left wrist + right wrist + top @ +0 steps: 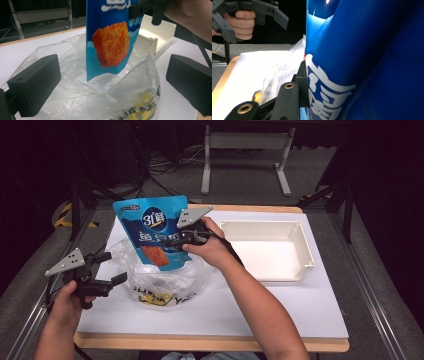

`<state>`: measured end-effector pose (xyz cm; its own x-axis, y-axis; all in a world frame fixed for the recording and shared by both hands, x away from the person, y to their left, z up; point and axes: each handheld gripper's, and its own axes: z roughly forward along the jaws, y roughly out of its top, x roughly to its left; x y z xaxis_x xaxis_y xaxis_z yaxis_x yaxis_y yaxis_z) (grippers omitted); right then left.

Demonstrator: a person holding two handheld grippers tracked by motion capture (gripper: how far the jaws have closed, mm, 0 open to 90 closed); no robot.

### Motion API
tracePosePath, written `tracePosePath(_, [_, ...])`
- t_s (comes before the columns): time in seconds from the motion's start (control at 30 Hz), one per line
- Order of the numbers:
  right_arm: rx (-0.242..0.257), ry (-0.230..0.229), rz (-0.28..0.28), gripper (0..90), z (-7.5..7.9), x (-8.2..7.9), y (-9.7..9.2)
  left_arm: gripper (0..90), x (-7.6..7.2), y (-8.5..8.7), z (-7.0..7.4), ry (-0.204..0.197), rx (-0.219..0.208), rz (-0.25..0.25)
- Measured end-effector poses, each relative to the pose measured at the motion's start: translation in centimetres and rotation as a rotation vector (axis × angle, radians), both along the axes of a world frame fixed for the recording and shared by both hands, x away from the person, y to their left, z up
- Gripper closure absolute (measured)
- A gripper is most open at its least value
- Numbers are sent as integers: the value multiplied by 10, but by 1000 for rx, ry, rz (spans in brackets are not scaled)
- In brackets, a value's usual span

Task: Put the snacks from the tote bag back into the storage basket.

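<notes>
High view: fixed above my side, looking forward and down over the whole white table (pixel 300 305). My left gripper's camera looks along its jaws across the table, near the clear plastic bag (pixel 100 97). Right camera sits pressed close to the blue pouch (pixel 367 62). All three share pouch and bag.
</notes>
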<state>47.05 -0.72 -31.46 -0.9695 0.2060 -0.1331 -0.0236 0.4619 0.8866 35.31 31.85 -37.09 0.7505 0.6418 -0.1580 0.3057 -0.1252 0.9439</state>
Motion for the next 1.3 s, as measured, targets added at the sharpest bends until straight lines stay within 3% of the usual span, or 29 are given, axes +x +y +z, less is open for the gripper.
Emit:
tracePosePath(0.23, [6, -15, -8, 619, 19, 0, -5, 3, 0, 0, 0, -7, 1, 0])
tracePosePath(0.63, [11, -19, -18, 621, 36, 0, -19, 3, 0, 0, 0, -2, -1, 3])
tracePosePath(1.3, [37, -42, -95, 622, 68, -5, -95, 3, 2, -3, -2, 4, 7, 4])
